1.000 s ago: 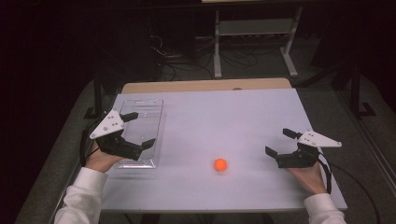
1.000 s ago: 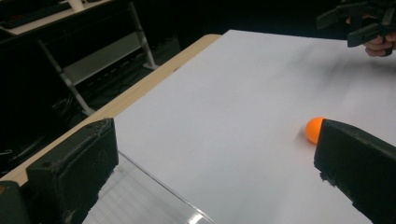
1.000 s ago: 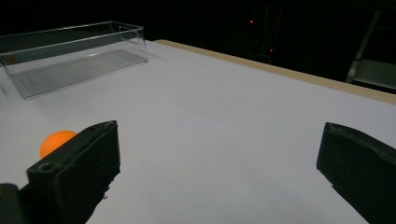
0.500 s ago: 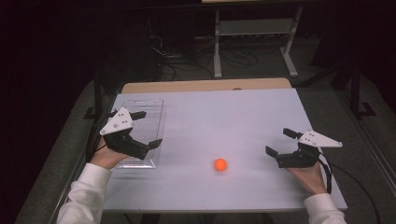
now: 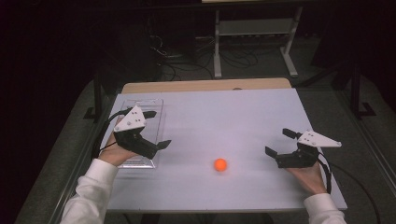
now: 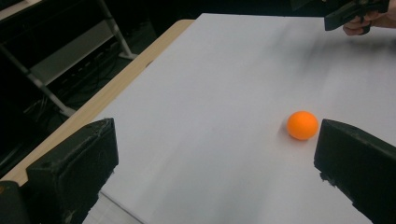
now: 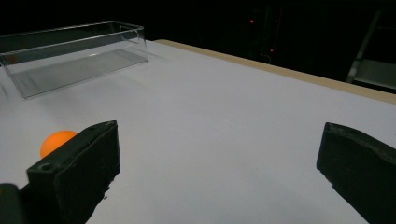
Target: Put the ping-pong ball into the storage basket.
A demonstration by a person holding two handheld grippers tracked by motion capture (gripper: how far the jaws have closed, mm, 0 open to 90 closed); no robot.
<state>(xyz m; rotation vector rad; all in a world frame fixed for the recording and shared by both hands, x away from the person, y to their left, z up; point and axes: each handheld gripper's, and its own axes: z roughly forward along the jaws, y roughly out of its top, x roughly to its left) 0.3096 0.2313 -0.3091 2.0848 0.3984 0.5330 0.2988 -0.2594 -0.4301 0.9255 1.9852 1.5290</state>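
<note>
Both grippers, left [image 5: 153, 129] and right [image 5: 279, 143], have spread, empty jaws. Between them lies an orange ball [image 5: 220, 164] on the white table [image 5: 224, 116], near a clear tray [image 7: 70, 51].

No text, label, brand, number or sign can be read anywhere: the small round orange ball [image 5: 220, 164] is plain, the clear rectangular plastic tray [image 7: 70, 56] carries no marking, and the white table top [image 5: 224, 121] is bare (the dark background is too dim to tell).
</note>
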